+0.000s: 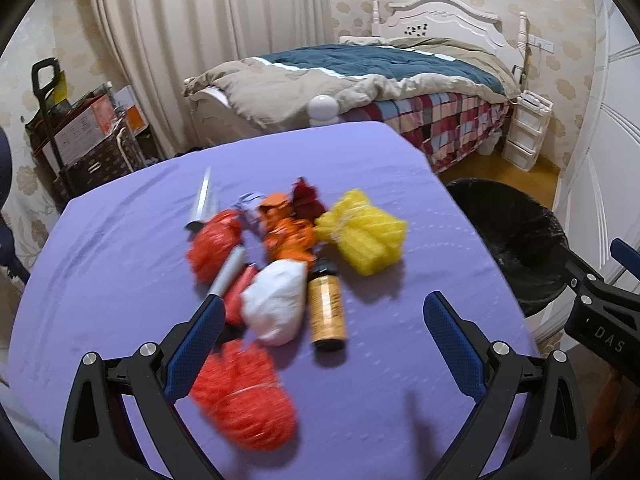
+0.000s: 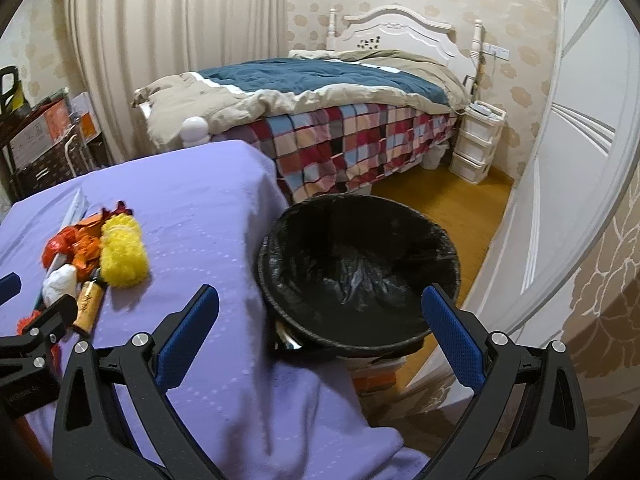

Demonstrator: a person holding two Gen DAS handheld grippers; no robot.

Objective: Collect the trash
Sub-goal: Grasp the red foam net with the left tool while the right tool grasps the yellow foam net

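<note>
**Both grippers open over the trash pile**

Your left gripper (image 1: 324, 312) hangs fingers spread wide, empty, over the purple-cloth surface (image 1: 120, 272), around the white crumpled wad (image 1: 276, 304) and amber plastic bottle (image 1: 326, 308). Yellow foam net (image 1: 364, 232) and red mesh bundle (image 1: 244, 396) lie close (blurry). Your right gripper (image 2: 320, 312) gapes, empty, above the black-lined round bin (image 2: 360, 260) beside the surface.

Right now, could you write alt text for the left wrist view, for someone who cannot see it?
An open left hand-held gripper hovers over a purple-covered table strewn with trash: red mesh balls, a white wad, an amber bottle and a yellow sponge. A black-lined bin stands to the right, a bed behind.
</note>
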